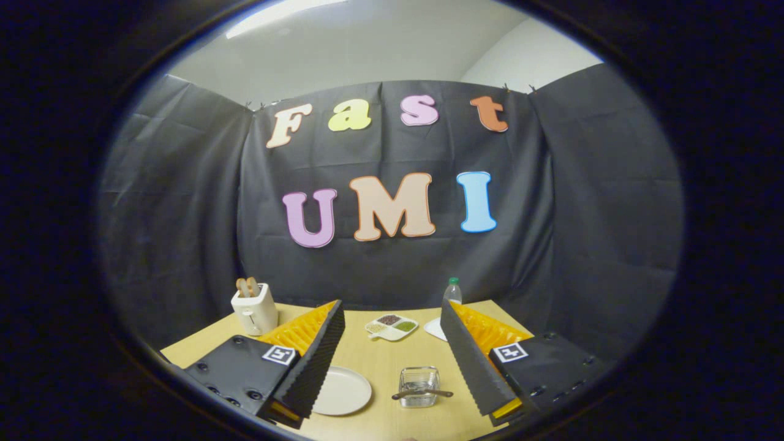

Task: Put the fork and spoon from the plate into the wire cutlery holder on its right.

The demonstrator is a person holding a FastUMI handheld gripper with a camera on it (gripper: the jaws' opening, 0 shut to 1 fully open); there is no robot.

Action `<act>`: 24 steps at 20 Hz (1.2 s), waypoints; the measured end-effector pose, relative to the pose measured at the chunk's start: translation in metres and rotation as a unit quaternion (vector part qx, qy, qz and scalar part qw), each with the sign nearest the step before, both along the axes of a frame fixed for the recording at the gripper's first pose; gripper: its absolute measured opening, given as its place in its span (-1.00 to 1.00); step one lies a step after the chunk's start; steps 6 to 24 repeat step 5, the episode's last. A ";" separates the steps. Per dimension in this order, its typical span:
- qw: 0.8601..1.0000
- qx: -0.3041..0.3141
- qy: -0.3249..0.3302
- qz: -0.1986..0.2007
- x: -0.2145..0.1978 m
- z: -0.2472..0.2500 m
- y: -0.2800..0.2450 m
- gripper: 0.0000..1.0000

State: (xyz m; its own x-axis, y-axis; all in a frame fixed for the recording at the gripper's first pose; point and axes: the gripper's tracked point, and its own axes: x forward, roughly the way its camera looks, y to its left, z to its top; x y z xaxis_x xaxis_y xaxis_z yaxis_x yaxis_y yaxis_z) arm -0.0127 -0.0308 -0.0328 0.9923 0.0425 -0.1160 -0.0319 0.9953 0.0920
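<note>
Gripper view: the gripper (392,318) has its fingers spread wide, holding nothing. Between them on the wooden table (380,361) sit a bare white plate (342,390) and — to its right — the wire cutlery holder (419,386) with cutlery (422,393) across it. Beyond — a sectioned dish (392,326), toaster (255,309), bottle (452,291).

Matt wooden table (380,361), wire-mesh holder (419,386), seemingly glossy plate (343,391).

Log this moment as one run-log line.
gripper: open, holding nothing | plate: bare, between fingers | wire cutlery holder: right of plate, dark-handled utensil lying across it | stage: cutlery off plate
</note>
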 end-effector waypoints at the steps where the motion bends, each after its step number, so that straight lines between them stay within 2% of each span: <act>1: 1.000 -0.002 -0.001 0.002 0.000 0.000 0.002 1.00; 24: 1.000 -0.003 -0.005 0.003 0.002 0.004 0.003 0.99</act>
